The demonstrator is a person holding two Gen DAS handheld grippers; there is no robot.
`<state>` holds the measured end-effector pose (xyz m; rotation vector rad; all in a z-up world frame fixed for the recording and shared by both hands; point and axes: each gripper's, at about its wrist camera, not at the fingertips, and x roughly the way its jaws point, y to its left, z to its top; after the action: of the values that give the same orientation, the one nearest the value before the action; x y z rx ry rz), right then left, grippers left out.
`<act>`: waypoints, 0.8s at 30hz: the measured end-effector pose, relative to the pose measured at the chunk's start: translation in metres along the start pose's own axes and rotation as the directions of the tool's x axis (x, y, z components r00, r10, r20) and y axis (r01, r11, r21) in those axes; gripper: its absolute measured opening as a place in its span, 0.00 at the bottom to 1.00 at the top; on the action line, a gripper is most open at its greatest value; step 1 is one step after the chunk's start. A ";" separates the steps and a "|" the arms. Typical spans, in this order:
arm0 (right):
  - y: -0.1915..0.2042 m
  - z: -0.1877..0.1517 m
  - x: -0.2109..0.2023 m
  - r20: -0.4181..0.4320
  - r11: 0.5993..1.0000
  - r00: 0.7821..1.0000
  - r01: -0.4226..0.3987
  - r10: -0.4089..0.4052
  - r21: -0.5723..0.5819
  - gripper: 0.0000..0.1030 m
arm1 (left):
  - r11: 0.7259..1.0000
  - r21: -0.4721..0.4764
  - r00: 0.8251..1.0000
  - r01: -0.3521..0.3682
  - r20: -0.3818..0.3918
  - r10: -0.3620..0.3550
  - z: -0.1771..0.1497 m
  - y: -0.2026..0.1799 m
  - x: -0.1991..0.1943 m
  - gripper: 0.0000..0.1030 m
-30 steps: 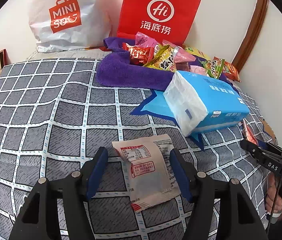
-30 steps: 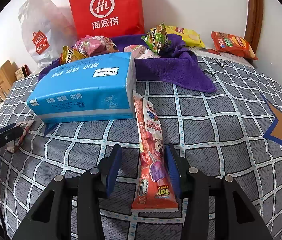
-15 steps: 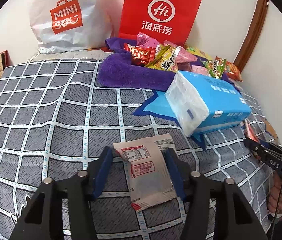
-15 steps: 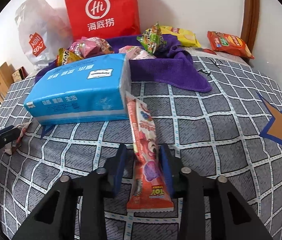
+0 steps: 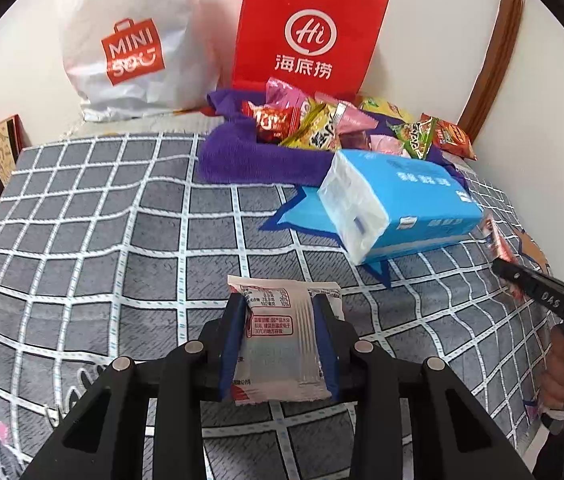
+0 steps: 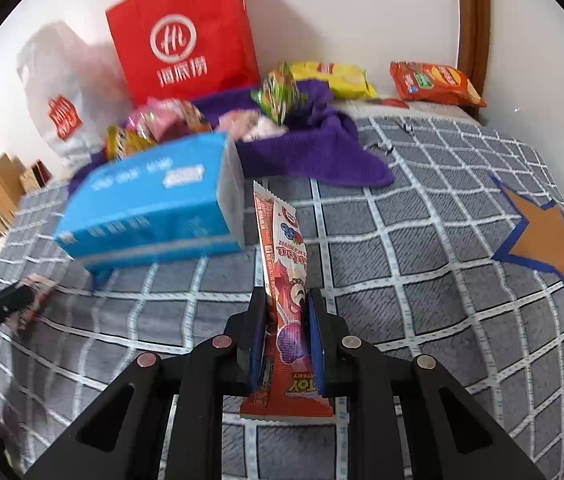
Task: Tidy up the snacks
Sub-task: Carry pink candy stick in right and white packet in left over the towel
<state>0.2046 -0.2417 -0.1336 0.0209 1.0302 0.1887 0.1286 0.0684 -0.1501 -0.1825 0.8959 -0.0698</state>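
Note:
My left gripper [image 5: 280, 320] is shut on a white snack packet [image 5: 280, 340] with red print, held just above the grey checked bedspread [image 5: 102, 240]. My right gripper [image 6: 285, 316] is shut on a long red candy packet [image 6: 282, 264] that stands up between the fingers. Several snack bags [image 5: 305, 124] lie heaped on a purple towel [image 5: 242, 160] at the back. The right gripper also shows at the right edge of the left wrist view [image 5: 529, 284].
A blue tissue pack [image 5: 397, 204] lies between the two grippers. A red paper bag [image 5: 305, 32] and a white Miniso bag [image 5: 130, 40] stand against the back wall. An orange chip bag [image 6: 433, 84] and a yellow one [image 6: 333, 78] lie at the back right. A brown star [image 6: 549, 240] is printed on the bedspread.
Both grippers have closed on their packets and lifted them off the bedspread. The right view has swung and tilted, so the tissue pack looks blurred.

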 end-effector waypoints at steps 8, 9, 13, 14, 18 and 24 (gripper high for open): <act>0.002 0.022 -0.041 0.064 1.000 0.998 -0.009 0.010 -0.014 0.19 | 0.999 -0.015 0.999 0.047 0.025 -0.046 0.021 -0.012 -0.018 0.32; 0.003 0.025 -0.046 0.074 1.000 0.997 -0.010 0.012 -0.016 0.19 | 0.999 -0.013 0.998 0.053 0.027 -0.053 0.025 -0.014 -0.020 0.32; 0.009 0.039 -0.058 0.103 0.999 0.994 -0.021 0.023 -0.027 0.19 | 0.998 -0.001 0.997 0.070 0.042 -0.070 0.042 -0.025 -0.027 0.32; 0.011 0.043 -0.061 0.109 0.999 0.994 -0.022 0.026 -0.031 0.19 | 0.997 0.000 0.996 0.076 0.045 -0.076 0.046 -0.027 -0.029 0.32; 0.021 0.062 -0.069 0.120 0.998 0.992 -0.016 0.023 -0.053 0.19 | 0.995 -0.005 0.994 0.101 0.043 -0.101 0.064 -0.034 -0.031 0.32; 0.030 0.092 -0.072 0.136 0.996 0.990 -0.025 0.036 -0.088 0.19 | 0.992 -0.037 0.991 0.124 0.046 -0.122 0.088 -0.038 -0.030 0.32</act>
<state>0.2424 -0.2174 -0.0221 -0.0282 0.8838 0.2561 0.1792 0.0468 -0.0656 -0.2752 0.8422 -0.1625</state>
